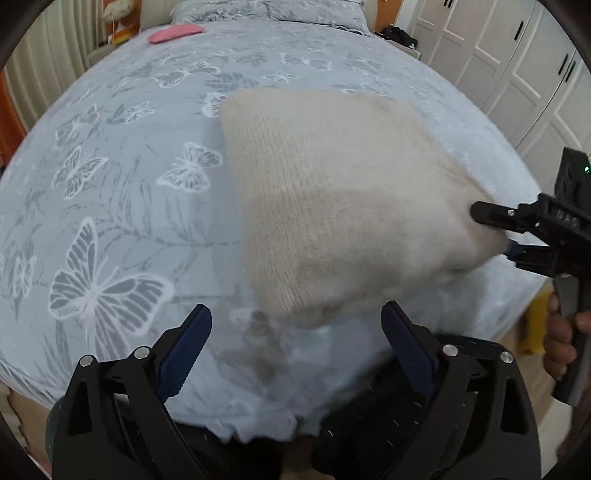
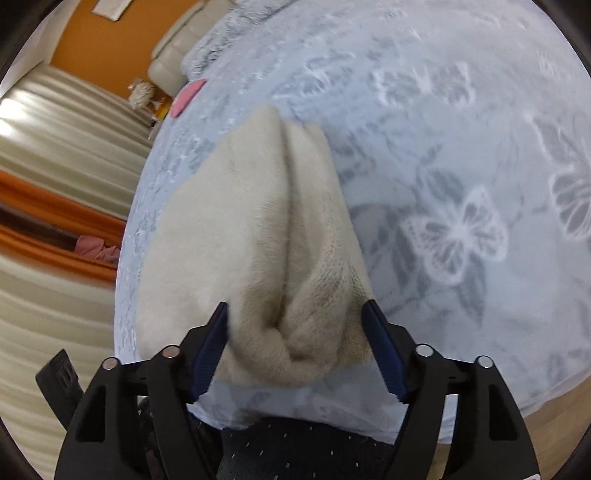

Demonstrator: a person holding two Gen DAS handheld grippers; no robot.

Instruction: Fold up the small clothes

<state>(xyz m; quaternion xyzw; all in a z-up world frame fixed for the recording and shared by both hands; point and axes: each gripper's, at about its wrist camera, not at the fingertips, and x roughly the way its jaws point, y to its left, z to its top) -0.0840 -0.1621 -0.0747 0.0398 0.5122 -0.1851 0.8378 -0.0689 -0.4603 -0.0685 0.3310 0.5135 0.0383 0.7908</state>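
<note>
A cream knitted garment (image 1: 332, 206) lies bunched and partly lifted over the bed, blurred in the left wrist view. My left gripper (image 1: 295, 314) is open; the garment's lower corner hangs just beyond its fingertips and nothing sits between the pads. My right gripper (image 1: 493, 232) reaches in from the right at the garment's right corner. In the right wrist view the right gripper (image 2: 295, 310) has its jaws wide apart, with a gathered fold of the cream knit (image 2: 251, 229) lying loosely between them, not pinched.
The bed (image 1: 110, 221) has a blue-grey butterfly sheet (image 2: 461, 147). A pink item (image 1: 175, 34) lies near the far edge. White wardrobe doors (image 1: 517, 55) stand on the right, curtains (image 2: 55, 129) beside the bed. A hand (image 1: 561, 339) holds the right gripper's handle.
</note>
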